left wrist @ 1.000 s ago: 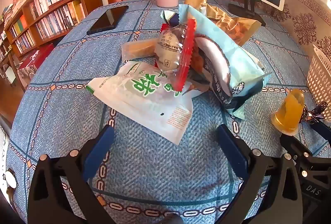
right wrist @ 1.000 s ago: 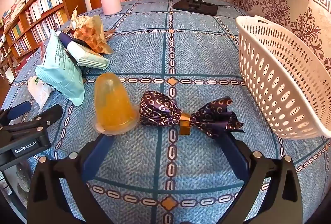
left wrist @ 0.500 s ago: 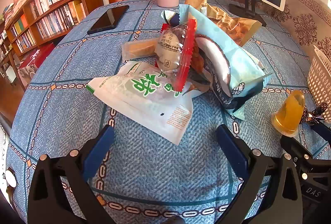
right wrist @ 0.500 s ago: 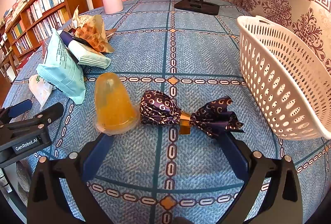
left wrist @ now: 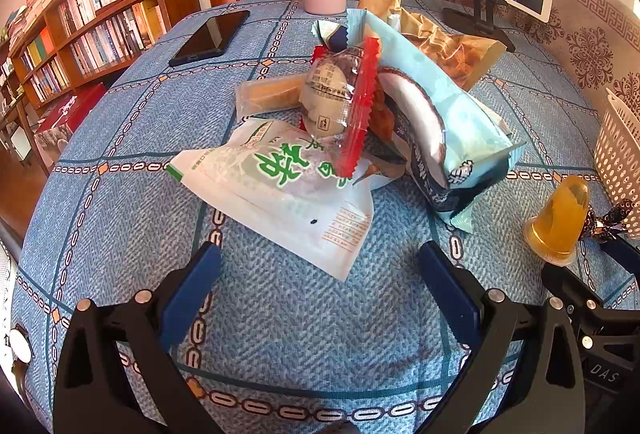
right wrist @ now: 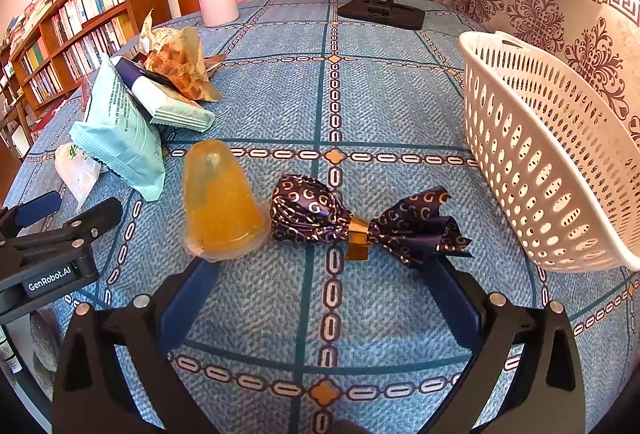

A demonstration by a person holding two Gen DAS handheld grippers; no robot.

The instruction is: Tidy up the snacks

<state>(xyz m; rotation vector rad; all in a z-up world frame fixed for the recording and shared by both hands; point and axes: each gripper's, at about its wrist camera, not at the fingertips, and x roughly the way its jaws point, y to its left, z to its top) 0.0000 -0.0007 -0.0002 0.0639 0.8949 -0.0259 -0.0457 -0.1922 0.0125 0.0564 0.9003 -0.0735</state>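
**Snack handling notes: pile, basket, loose items**

Blue patterned cloth covers the worktop (right wrist: 380,105); a bookshelf stands at left.

1. White perforated basket (right wrist: 540,161): empty as far as visible, at the right edge. Probable destination.
2. Pale blue bag (left wrist: 440,121): largest item in the central pile. Likely light, air-filled, crushable. Grip a crimped end seam.
3. White pouch with green print (left wrist: 288,185): flat, limp, slippery film. Nearest the left gripper (left wrist: 320,270), whose fingers are spread wide and hold nothing. Take the near corner.
4. Orange jelly cup (right wrist: 220,201): rigid dome, smooth sides. Grip low, near the rim.
5. Dark foil-wrapped candy (right wrist: 360,222): touching the cup. Soft foil; grip at the gold band. It lies just ahead of the right gripper (right wrist: 320,274), fingers wide and empty.
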